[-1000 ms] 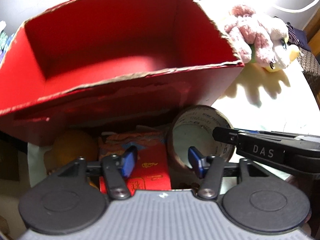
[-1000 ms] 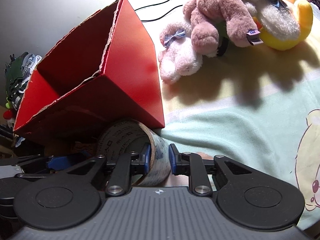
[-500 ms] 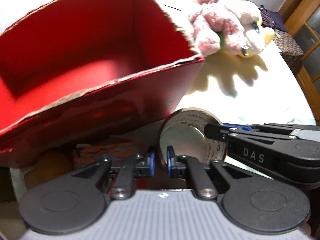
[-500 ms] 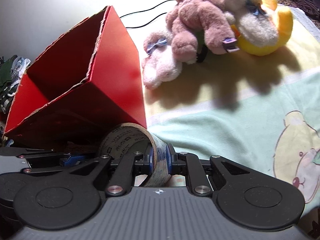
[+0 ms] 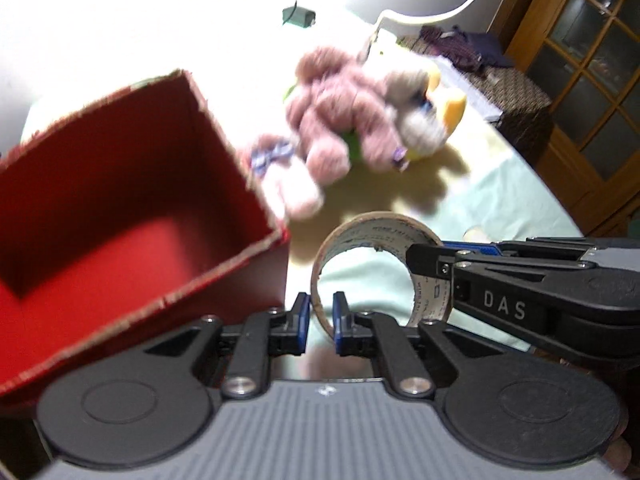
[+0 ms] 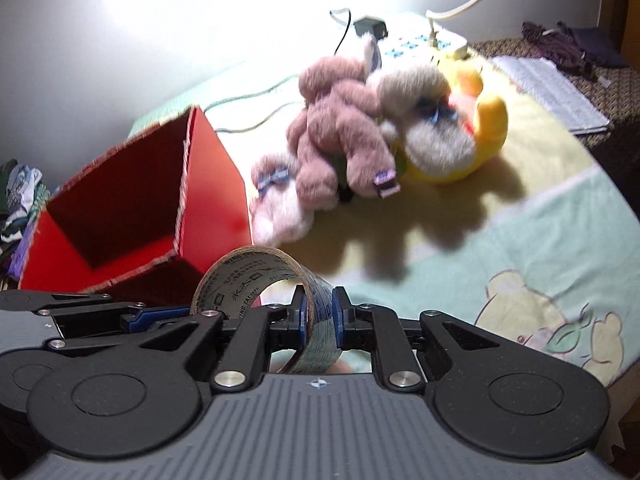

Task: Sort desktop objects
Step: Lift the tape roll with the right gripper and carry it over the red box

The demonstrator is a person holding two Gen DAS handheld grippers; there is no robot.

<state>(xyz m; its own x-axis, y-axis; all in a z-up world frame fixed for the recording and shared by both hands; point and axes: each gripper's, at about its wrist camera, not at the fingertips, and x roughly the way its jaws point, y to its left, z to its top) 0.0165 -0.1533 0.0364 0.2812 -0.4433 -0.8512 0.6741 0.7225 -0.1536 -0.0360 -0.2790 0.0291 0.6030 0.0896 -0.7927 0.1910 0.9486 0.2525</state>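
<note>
Up comes the tape roll point(image 5: 372, 264), lifted clear of the cluttered spot at the foot of the red box point(image 5: 132, 240) where it lay a second ago, and the left gripper point(image 5: 320, 316), which stood wide then, is now pinched narrow on the roll's near-left wall, one blue pad inside the ring and one outside; over on the right side of the ring the right gripper point(image 6: 320, 318) clamps the band the same way, so both tongs carry one hoop in the air just beside the box's near right corner, above the pale green part of the bed cover point(image 6: 520, 240). Left to right, then: the box is open-topped card with ragged torn rims and a matte red inside, nothing visible in it; the roll is a thin, stiff cardboard ring printed with text, nearly spent; behind it a heap of fuzzy plush toys point(image 6: 360, 136) in pink, grey and yellow sits toward the far edge of the cover. Risk from here, as I read it: two grips on one thin ring can twist or squash it if the hands drift apart, and if one lets go early the hoop may swing, slip from the smooth pads and roll off beside the box instead of dropping in
</note>
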